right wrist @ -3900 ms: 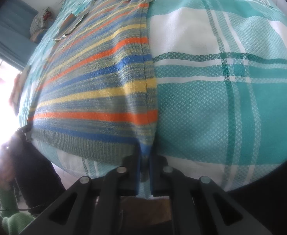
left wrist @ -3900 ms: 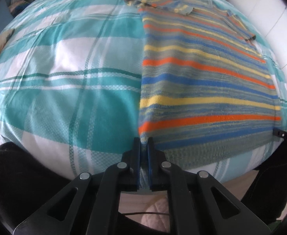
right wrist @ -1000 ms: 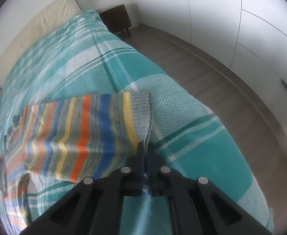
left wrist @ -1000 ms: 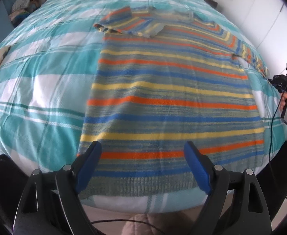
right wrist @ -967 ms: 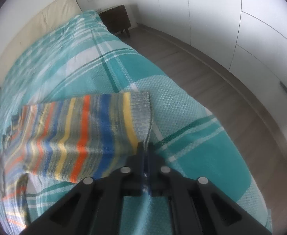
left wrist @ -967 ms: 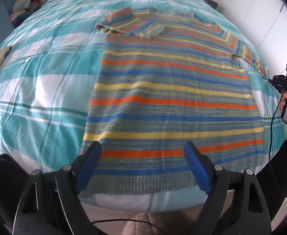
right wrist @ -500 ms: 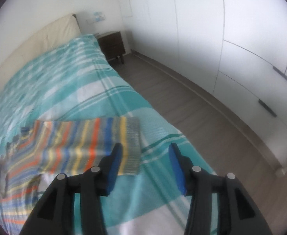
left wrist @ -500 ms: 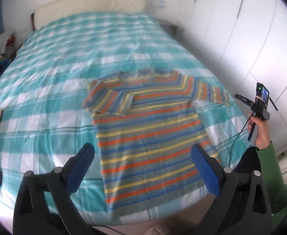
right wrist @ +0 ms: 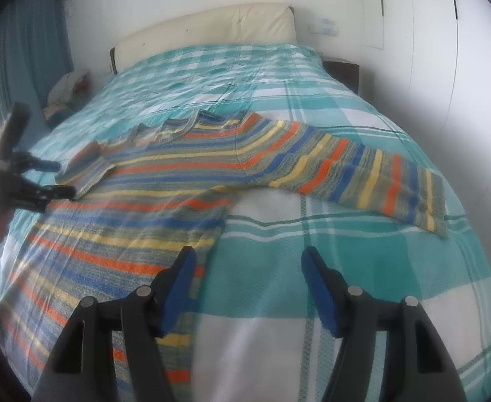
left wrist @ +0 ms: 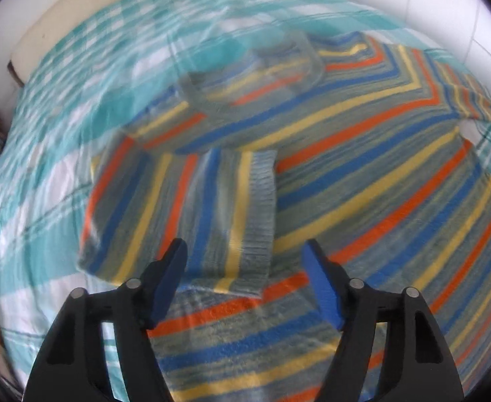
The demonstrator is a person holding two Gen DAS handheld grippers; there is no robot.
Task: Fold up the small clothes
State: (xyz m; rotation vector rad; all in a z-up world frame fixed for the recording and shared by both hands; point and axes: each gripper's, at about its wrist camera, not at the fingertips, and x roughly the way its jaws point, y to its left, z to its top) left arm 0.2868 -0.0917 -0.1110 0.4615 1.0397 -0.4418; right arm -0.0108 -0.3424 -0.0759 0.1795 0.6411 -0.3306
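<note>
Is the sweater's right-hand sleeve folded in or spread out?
Spread out: the sleeve lies flat on the bedspread, extended away from the sweater body.

This is a bedroom in a home. A wide bed (right wrist: 362, 100) with a turquoise and white checked cover fills the room, with a cream padded headboard (right wrist: 205, 26) behind it. A dark nightstand (right wrist: 342, 68) stands beside it, near white wardrobe doors (right wrist: 429, 50), and a blue curtain (right wrist: 27, 43) hangs opposite.
</note>
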